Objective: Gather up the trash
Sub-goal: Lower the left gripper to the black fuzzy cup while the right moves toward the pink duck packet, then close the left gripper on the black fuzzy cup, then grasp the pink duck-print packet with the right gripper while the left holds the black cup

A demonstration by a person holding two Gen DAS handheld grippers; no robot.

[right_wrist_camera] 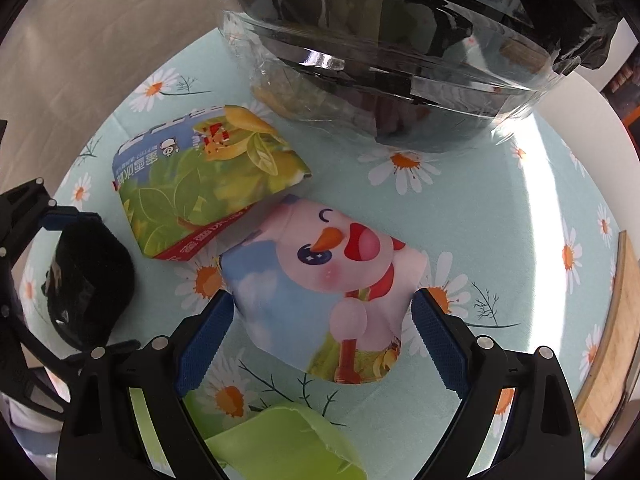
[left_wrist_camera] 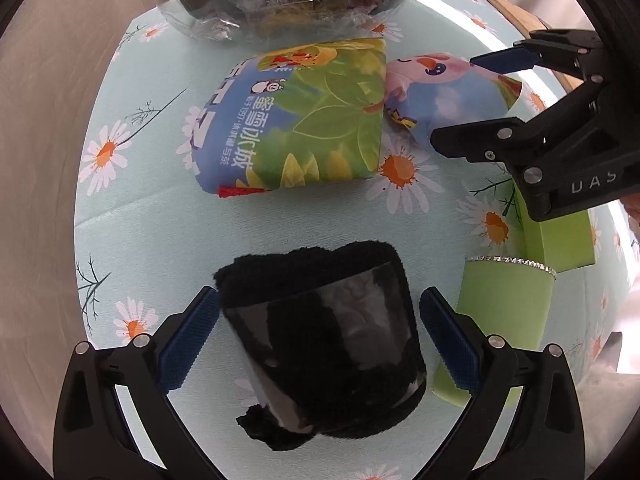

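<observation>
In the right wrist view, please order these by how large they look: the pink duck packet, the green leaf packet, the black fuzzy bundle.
1. Pink duck packet, though it lies nearest the camera, which flatters it.
2. Green leaf packet.
3. Black fuzzy bundle, partly hidden at the edge, so unsure.

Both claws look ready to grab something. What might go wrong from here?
The left gripper straddles a black fuzzy bundle in slick film; it may slip out. The right gripper straddles the flattened pink cup, whose edge touches the green cup; lifting could drag that along. The trash bin looks fairly full.
</observation>
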